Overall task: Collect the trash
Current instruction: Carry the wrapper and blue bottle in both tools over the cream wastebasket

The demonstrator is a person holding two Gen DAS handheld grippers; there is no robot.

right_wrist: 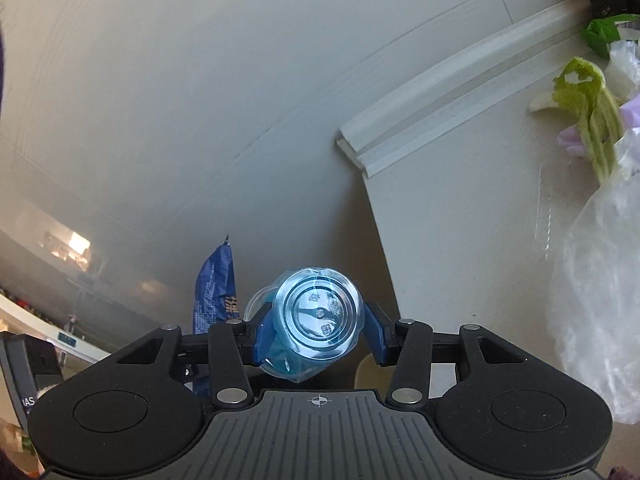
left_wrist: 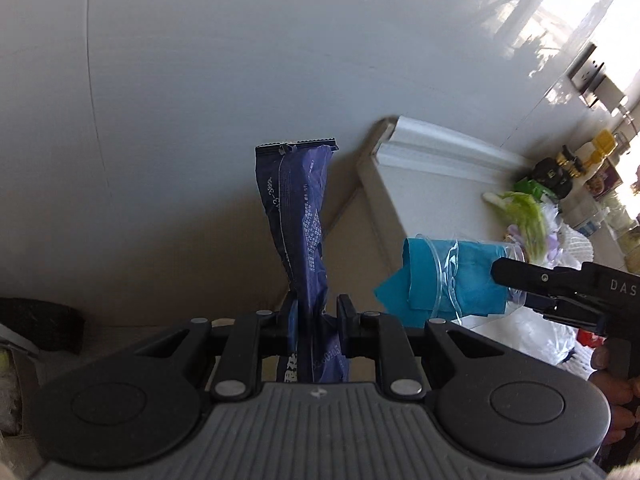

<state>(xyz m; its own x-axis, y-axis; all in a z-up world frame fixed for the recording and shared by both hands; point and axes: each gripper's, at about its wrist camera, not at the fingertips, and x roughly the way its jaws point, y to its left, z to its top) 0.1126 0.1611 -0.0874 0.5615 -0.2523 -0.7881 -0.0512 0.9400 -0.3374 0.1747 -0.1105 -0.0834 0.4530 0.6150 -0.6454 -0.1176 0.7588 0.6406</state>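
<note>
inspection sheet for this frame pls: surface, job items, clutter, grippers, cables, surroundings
Surface: pale counter with a raised white ledge along its back; bare near the corner.
Job's things: dark blue snack wrapper, crumpled, standing up out of the jaws; clear plastic cup stuffed with teal paper, base toward the right camera.
Clutter: leafy green vegetable, clear plastic bags, bottles and jars farther along the counter.
Grippers: left gripper shut on the wrapper; right gripper shut on the cup's sides. Both held up off the counter.
Cables: nothing seen.
Surroundings: plain grey wall; bright window at far right.
</note>
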